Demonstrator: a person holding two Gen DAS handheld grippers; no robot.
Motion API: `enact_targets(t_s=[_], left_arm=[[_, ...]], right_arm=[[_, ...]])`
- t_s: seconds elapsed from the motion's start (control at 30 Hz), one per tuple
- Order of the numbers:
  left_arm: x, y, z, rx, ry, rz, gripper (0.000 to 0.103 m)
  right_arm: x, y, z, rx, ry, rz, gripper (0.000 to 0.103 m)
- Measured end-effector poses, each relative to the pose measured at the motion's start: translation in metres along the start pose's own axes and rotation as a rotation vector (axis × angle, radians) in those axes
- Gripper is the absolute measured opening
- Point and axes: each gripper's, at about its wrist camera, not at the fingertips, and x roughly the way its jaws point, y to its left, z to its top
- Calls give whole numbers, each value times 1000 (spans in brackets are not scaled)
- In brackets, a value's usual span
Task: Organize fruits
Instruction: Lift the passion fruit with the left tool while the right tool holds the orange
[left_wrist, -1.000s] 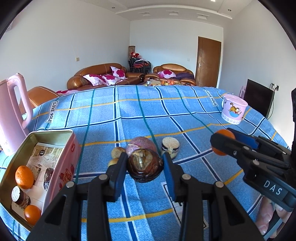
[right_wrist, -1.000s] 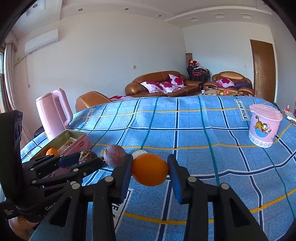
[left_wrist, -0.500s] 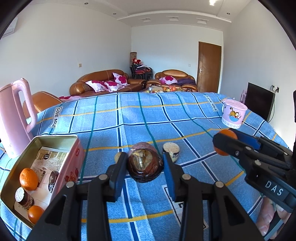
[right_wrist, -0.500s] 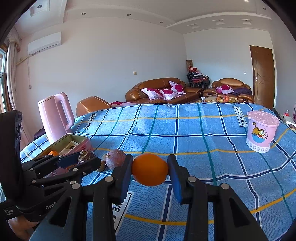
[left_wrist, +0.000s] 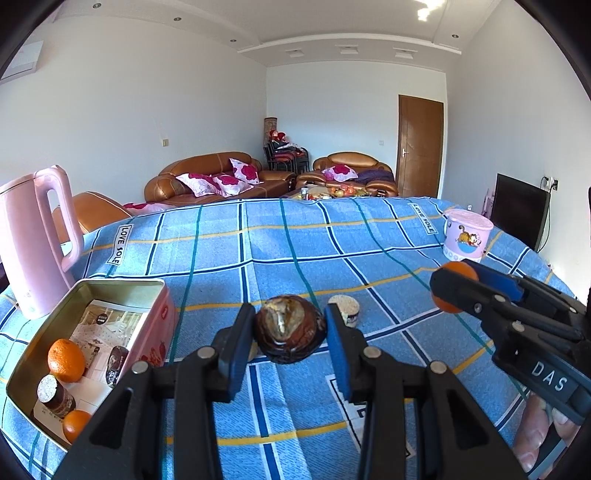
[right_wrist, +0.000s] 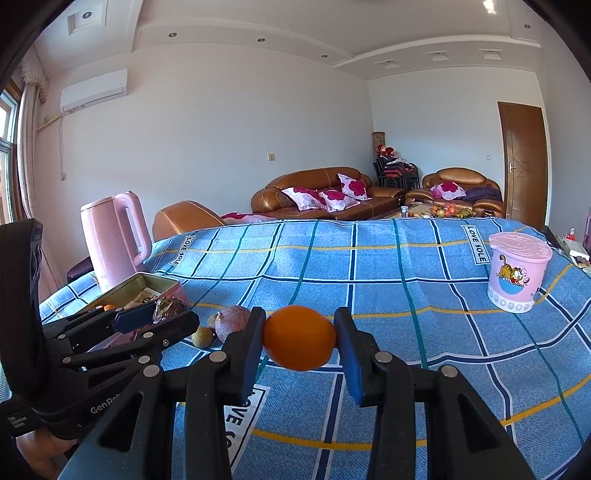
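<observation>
- Above a tabletop (left_wrist: 229, 258) under a blue checked cloth, a person holds two black tongs side by side, each closed on a fruit and lifted clear of the cloth.
- Left tongs (left_wrist: 290, 334) clamp a dark brown, wrinkled round fruit (left_wrist: 290, 332).
- Right tongs (right_wrist: 300, 343) clamp an orange (right_wrist: 299, 341).
- An open pink tin (left_wrist: 44, 354) sits at the left, holding two oranges (left_wrist: 65, 360) and a small dark cylinder.
- Loose on the cloth near the tin: a purplish fruit (right_wrist: 233, 321), a small yellowish fruit (right_wrist: 204, 336) and a pale-topped round piece (left_wrist: 345, 308).
- A pink kettle (left_wrist: 31, 240) stands behind the tin; a pink lidded tub (right_wrist: 517, 275) stands far right.
</observation>
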Motion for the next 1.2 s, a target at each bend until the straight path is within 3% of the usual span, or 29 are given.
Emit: enact_targets(t_s=[1.2], left_arm=[[-23, -2, -2, 10, -131, 55, 40]], right_arm=[[-25, 16, -2, -78, -123, -23, 41]])
